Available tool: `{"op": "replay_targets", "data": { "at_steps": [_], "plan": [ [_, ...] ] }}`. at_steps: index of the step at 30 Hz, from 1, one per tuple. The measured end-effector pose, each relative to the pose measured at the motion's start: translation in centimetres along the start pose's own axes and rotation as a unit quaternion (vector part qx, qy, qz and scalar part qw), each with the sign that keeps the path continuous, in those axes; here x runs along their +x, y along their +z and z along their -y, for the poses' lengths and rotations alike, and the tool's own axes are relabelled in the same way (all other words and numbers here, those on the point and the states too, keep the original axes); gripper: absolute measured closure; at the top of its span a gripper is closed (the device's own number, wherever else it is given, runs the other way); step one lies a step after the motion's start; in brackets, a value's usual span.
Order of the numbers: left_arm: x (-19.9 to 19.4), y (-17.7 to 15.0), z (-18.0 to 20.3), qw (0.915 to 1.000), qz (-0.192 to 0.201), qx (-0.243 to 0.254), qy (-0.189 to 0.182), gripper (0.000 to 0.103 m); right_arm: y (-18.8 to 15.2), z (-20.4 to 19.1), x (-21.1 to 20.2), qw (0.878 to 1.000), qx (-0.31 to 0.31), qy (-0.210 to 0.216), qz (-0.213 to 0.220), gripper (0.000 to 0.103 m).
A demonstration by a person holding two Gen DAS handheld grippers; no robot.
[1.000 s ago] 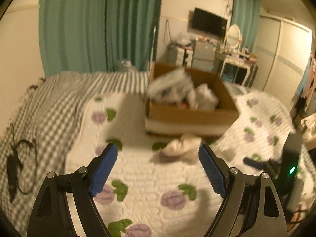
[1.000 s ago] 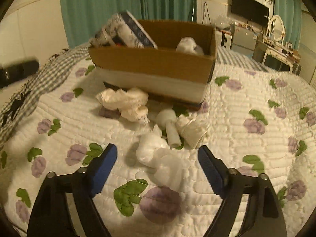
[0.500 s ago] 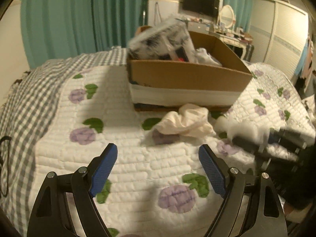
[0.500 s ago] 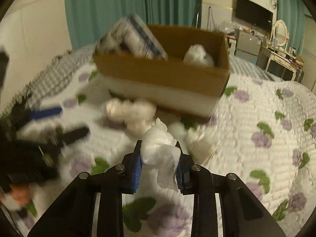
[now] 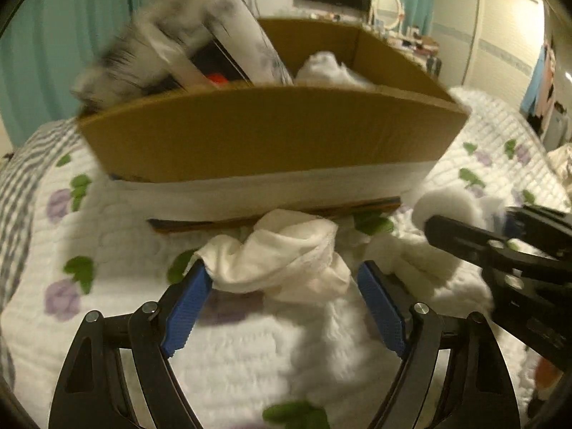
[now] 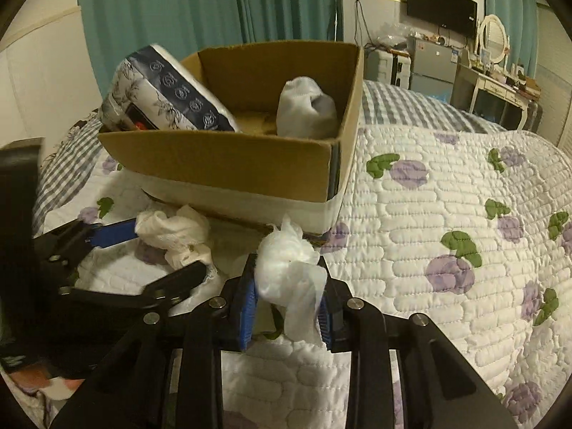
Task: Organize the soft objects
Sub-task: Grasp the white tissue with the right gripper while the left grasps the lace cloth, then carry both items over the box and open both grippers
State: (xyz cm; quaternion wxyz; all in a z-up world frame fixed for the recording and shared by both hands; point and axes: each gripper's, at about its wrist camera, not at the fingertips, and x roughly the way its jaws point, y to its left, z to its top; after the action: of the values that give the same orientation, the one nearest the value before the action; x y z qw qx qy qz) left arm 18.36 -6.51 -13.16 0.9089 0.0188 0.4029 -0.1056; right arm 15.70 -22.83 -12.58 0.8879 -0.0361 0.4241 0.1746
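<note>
A cardboard box (image 5: pixel 271 132) stands on the quilted bed; it also shows in the right wrist view (image 6: pixel 228 164). It holds a patterned package (image 6: pixel 164 96) and a white sock bundle (image 6: pixel 307 107). My left gripper (image 5: pixel 282 282) is open around a crumpled cream cloth (image 5: pixel 282 254) lying in front of the box; the cloth also shows in the right wrist view (image 6: pixel 175 232). My right gripper (image 6: pixel 287 286) is shut on a crumpled white cloth (image 6: pixel 289 268) and holds it above the quilt. It shows at the right of the left wrist view (image 5: pixel 461 214).
The floral quilt (image 6: pixel 447 250) covers the bed, with a grey checked blanket (image 6: pixel 60 171) at the left. More white soft items (image 5: pixel 422 264) lie beside the cream cloth. A dresser, mirror and TV (image 6: pixel 441 7) stand at the far wall.
My left gripper has moved forward until its open fingers flank the cream cloth. My right gripper has closed on the white cloth and lifted it.
</note>
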Motion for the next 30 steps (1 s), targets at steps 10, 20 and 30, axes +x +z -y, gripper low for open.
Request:
{"op": "replay_targets", "data": {
  "at_steps": [10, 20, 30],
  "plan": [
    [2.1, -0.1, -1.4, 0.9997, -0.008, -0.013, -0.021, 0.052, -0.2, -0.6, 1.3, 1.0, -0.012, -0.012, -0.019, 0.075],
    [-0.2, -1.3, -0.7, 0.9994, 0.015, 0.007, -0.03, 0.062, -0.9, -0.3, -0.5, 1.0, -0.003, -0.01, 0.0, 0.075],
    [-6.1, -1.6, -2.0, 0.9988, 0.046, -0.004, -0.016, 0.062, -1.3, -0.8, -6.2, 0.999, 0.002, -0.003, 0.048, 0.075]
  ]
}}
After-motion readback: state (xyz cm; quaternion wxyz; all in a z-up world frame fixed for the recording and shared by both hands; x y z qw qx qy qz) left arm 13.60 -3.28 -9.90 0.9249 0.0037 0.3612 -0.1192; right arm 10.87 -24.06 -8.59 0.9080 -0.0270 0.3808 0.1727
